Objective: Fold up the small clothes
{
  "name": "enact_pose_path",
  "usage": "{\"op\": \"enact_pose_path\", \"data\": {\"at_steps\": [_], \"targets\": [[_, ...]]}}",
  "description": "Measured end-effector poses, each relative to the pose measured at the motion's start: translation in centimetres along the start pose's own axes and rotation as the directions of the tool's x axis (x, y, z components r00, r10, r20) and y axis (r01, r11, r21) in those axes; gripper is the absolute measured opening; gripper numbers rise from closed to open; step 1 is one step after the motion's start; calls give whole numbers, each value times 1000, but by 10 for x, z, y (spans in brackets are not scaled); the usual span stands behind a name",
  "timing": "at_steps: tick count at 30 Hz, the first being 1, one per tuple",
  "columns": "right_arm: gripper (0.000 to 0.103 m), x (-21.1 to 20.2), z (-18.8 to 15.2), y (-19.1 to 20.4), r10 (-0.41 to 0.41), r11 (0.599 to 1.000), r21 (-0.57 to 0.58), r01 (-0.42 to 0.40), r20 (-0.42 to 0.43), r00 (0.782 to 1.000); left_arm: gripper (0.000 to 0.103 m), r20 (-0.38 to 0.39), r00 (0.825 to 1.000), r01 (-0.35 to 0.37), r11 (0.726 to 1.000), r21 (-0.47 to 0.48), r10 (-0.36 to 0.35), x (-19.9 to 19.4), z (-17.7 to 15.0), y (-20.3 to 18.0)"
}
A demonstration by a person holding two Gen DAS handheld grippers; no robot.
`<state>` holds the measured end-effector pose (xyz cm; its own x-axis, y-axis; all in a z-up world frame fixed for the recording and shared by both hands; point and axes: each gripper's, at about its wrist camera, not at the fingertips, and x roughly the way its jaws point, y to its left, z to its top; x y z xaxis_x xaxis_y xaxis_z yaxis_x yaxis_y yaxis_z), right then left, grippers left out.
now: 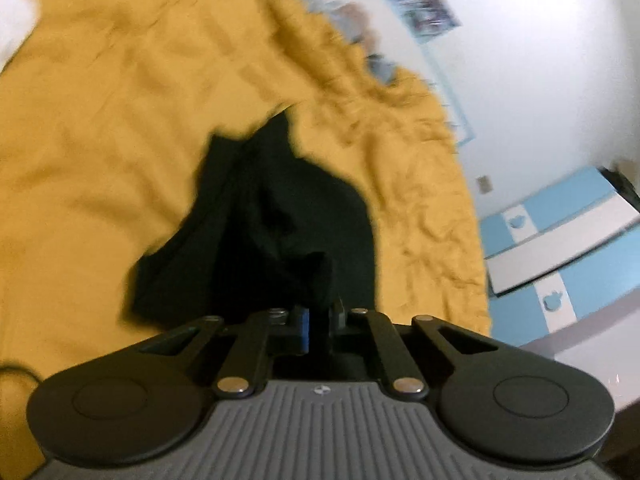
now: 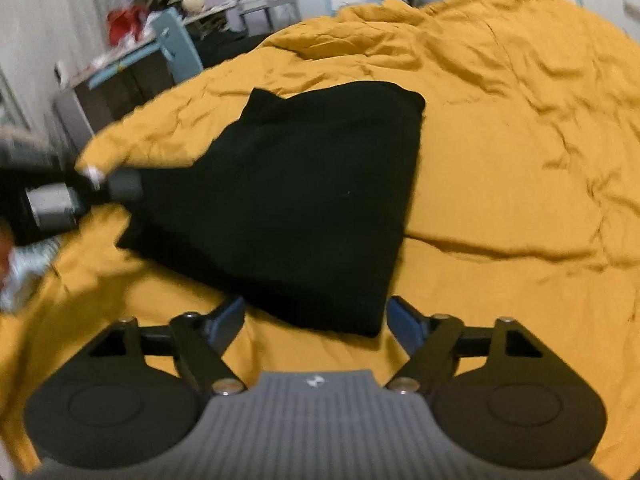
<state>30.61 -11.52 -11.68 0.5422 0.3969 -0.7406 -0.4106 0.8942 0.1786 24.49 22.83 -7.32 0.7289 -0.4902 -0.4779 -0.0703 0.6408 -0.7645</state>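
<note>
No text, label or number is legible anywhere.

I count one black garment lying on one mustard-yellow bedspread. I have two grippers: the left gripper, also seen at the left edge of the right wrist view, and the right gripper. On the far wall I count two blurred posters.

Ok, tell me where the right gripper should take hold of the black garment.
Grip the black garment at its near corner, coming in low from the near side. That corner lies flat on the yellow bedspread between the open right gripper fingers; the left gripper pinches another corner.
</note>
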Motion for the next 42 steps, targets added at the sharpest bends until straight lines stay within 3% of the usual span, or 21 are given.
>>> {"op": "enact_pose_path", "data": {"at_steps": [4,5,7,8,9,10,11,12,15,19,24,33,39,42], "targets": [[80,21,6,10,-54,998,-17,54,0,999,6,14,1000,10,994,106,-11,-4,18,-40],[76,25,10,9,-80,997,1,80,12,997,6,14,1000,7,991,131,-9,-6,22,-47],[61,28,16,2,-113,993,41,113,15,993,5,34,999,-16,985,172,11,-13,27,-54],[39,29,17,-3,-131,990,63,130,8,991,5,43,999,-39,983,179,32,-16,30,-51],[23,29,17,-8,-126,989,80,126,-2,992,5,40,997,-67,983,174,60,-20,31,-43],[18,27,15,-14,-91,991,101,91,-5,996,5,25,995,-100,983,156,97,-21,32,-31],[7,25,12,-19,-61,991,121,61,-3,998,5,1,991,-135,982,133,136,-19,31,-17],[4,23,8,-20,-53,991,121,53,-3,999,5,-24,983,-176,977,118,180,-14,27,-1],[0,23,-4,-18,-46,993,107,46,-5,999,5,-85,956,-276,959,59,280,4,9,43],[0,26,-14,-22,-23,991,132,27,-29,999,7,-112,946,-310,950,-39,304,7,-8,68],[0,33,-21,-18,-32,995,94,38,-61,998,13,-96,908,-400,912,93,408,16,-21,61],[0,38,-19,-31,10,989,145,4,-98,995,18,-122,895,-425,903,63,430,20,-23,61],[0,22,-24,-34,26,989,150,-10,-108,994,22,-148,894,-430,903,-18,423,10,-23,65],[0,11,-29,-42,22,987,162,-4,-108,994,22,-157,881,-456,889,-36,445,3,-20,62]]}}
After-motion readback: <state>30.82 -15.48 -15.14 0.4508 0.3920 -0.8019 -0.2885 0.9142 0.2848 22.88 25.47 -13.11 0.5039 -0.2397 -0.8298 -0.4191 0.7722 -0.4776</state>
